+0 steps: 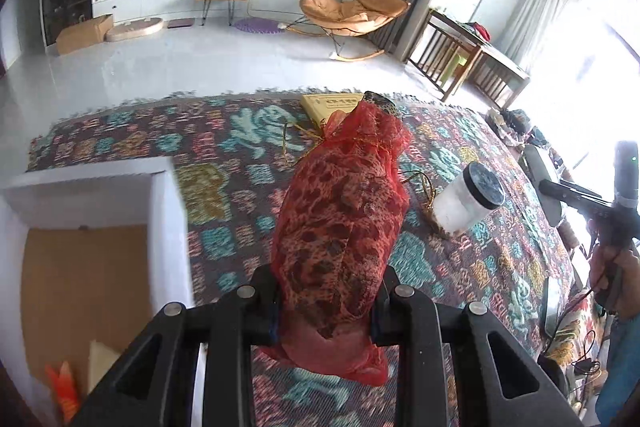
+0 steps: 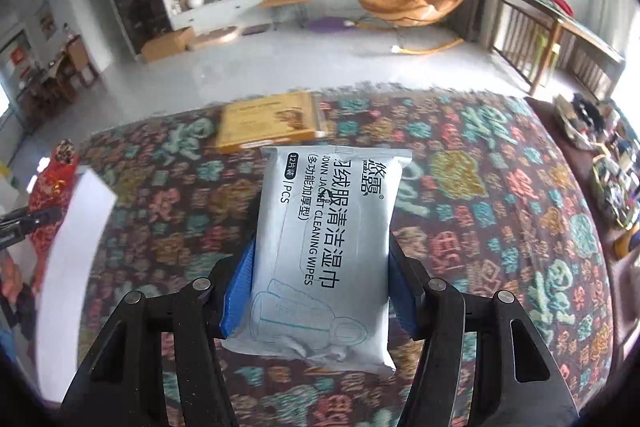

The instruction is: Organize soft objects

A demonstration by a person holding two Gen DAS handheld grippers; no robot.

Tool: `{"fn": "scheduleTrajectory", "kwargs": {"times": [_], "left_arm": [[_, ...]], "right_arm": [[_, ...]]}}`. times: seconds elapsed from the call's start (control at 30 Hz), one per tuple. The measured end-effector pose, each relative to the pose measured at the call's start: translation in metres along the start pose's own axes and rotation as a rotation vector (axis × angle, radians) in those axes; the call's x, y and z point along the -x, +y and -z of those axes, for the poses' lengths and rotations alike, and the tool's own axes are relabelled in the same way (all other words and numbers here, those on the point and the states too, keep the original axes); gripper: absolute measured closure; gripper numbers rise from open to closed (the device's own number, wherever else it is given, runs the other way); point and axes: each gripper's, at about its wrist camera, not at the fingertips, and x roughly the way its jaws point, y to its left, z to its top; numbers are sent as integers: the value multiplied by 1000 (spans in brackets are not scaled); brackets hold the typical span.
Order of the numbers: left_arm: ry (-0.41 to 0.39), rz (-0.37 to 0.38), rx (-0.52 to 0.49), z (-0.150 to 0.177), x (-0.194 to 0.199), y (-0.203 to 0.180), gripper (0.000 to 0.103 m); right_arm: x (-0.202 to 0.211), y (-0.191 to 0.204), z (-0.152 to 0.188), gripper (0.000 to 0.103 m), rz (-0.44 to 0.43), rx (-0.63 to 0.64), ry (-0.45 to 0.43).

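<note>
My left gripper (image 1: 324, 311) is shut on a red mesh pouch (image 1: 340, 227) with a leopard-print cloth inside, held above the patterned tablecloth (image 1: 224, 163), just right of an open white cardboard box (image 1: 160, 211). The pouch also shows at the far left of the right wrist view (image 2: 52, 187). My right gripper (image 2: 320, 287) is shut on a pale blue pack of cleaning wipes (image 2: 324, 247), held above the cloth. The box's white flap (image 2: 76, 231) lies to its left. The right gripper also shows in the left wrist view (image 1: 576, 195).
A yellow flat box (image 1: 332, 105) lies at the table's far edge, also in the right wrist view (image 2: 268, 123). A white jar with a black lid (image 1: 468, 203) lies tilted right of the pouch. An orange soft item (image 1: 64, 387) sits inside the box. Clutter stands at the right (image 2: 600, 155).
</note>
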Motion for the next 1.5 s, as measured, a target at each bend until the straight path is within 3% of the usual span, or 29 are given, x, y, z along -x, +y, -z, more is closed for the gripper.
{"fn": "scheduleTrajectory", "kwargs": {"times": [0.2, 0.27, 0.33, 0.4, 0.47, 0.53, 0.67, 0.8, 0.87, 1.13, 1.5], "left_arm": [[-6, -281, 101, 81, 97, 98, 65], [14, -362, 155, 108, 114, 125, 49], [5, -423, 195, 137, 130, 144, 22], [-24, -475, 207, 161, 145, 154, 15], [-40, -524, 212, 179, 153, 160, 14], [-54, -555, 227, 193, 159, 161, 14], [-107, -636, 219, 210, 170, 147, 14], [-151, -844, 190, 215, 175, 122, 3], [-158, -893, 187, 219, 176, 109, 3], [-129, -772, 244, 230, 174, 74, 3], [-101, -749, 307, 241, 177, 76, 3]], "right_arm": [[2, 196, 29, 41, -412, 110, 37], [-5, 253, 45, 40, -506, 133, 74], [-16, 299, 65, 37, -591, 133, 136], [-30, 337, 88, 26, -675, 128, 220], [-43, 360, 108, 24, -705, 122, 291], [-50, 371, 119, 24, -696, 130, 313], [-37, 362, 120, 24, -602, 170, 230], [-16, 358, 117, 24, -497, 259, 148], [-5, 362, 118, 24, -441, 316, 130], [-1, 375, 133, 24, -352, 392, 154], [-2, 386, 148, 24, -277, 434, 177]]}}
